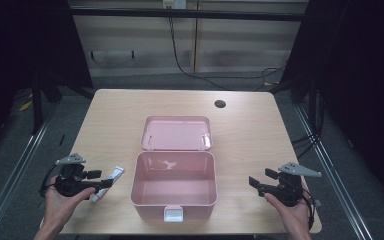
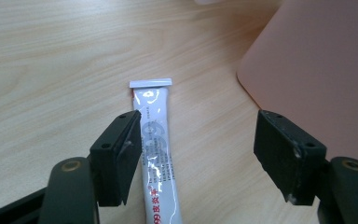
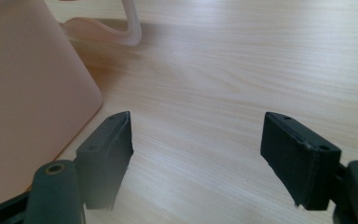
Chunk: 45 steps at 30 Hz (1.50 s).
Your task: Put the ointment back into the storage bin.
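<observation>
The white tube [image 2: 157, 154] lies on the table [image 1: 110, 115] near its front-left corner, just left of the open pink box [image 1: 174, 181]. The left gripper [image 2: 196, 154], jaws apart, sits over it, the tube's long axis running along them, hard by one jaw. The right gripper [image 3: 198, 158] hovers spread near the front-right corner.
</observation>
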Motion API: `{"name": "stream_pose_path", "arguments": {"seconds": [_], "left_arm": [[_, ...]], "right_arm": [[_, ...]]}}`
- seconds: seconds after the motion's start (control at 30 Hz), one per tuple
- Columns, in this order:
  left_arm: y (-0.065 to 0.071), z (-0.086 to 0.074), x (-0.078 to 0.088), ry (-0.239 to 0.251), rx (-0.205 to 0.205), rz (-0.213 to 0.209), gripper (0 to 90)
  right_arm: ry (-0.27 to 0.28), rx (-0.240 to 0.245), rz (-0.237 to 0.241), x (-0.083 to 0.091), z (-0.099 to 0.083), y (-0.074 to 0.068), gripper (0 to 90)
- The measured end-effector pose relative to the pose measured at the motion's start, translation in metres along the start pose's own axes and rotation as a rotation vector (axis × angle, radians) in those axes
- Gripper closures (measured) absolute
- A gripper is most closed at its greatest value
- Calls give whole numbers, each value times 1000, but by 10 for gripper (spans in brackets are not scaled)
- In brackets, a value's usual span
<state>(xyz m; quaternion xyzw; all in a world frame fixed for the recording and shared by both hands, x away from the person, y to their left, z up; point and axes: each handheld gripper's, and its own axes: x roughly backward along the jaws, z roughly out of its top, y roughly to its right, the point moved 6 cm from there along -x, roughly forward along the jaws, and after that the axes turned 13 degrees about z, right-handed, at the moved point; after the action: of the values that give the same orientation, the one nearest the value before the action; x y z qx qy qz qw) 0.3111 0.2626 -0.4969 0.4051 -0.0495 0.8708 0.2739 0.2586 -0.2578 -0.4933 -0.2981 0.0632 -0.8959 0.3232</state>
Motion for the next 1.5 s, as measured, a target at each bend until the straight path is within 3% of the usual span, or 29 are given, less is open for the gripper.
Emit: {"name": "stream_pose_path", "arguments": {"seconds": [0.37,0.47,0.53,0.6,0.63,0.73,0.77,0.83,0.97,1.13,1.23,1.37,1.5], "left_arm": [[5,3,3,-21,-17,-5,378],[10,9,7,-16,-11,-46,377],[11,11,8,-34,-19,-42,380],[11,12,8,-46,-21,-34,448],[12,14,9,-68,-19,-57,460],[10,16,10,-88,-40,-28,449],[11,18,10,-105,-51,-19,457],[13,23,9,-155,-116,10,461],[16,30,3,-203,-162,8,461],[14,33,-4,-243,-170,7,464],[11,30,-6,-253,-153,-20,452],[6,29,-9,-272,-175,-3,542],[3,27,-15,-300,-177,14,564]], "right_arm": [[-23,-32,31,1,0,-7,245],[-43,-15,31,1,-1,-8,248],[-52,0,27,1,-1,-9,248],[-50,-1,24,1,-1,-9,248],[-50,3,31,1,0,-9,248],[-54,3,31,1,-1,-10,248],[-55,5,34,1,0,-10,248],[-55,5,40,0,0,-11,248],[-57,6,43,0,0,-11,248],[-61,15,39,0,0,-12,250],[-61,20,45,0,0,-13,250],[-68,20,49,-1,0,-13,249],[-73,19,49,-2,-1,-14,250]]}}
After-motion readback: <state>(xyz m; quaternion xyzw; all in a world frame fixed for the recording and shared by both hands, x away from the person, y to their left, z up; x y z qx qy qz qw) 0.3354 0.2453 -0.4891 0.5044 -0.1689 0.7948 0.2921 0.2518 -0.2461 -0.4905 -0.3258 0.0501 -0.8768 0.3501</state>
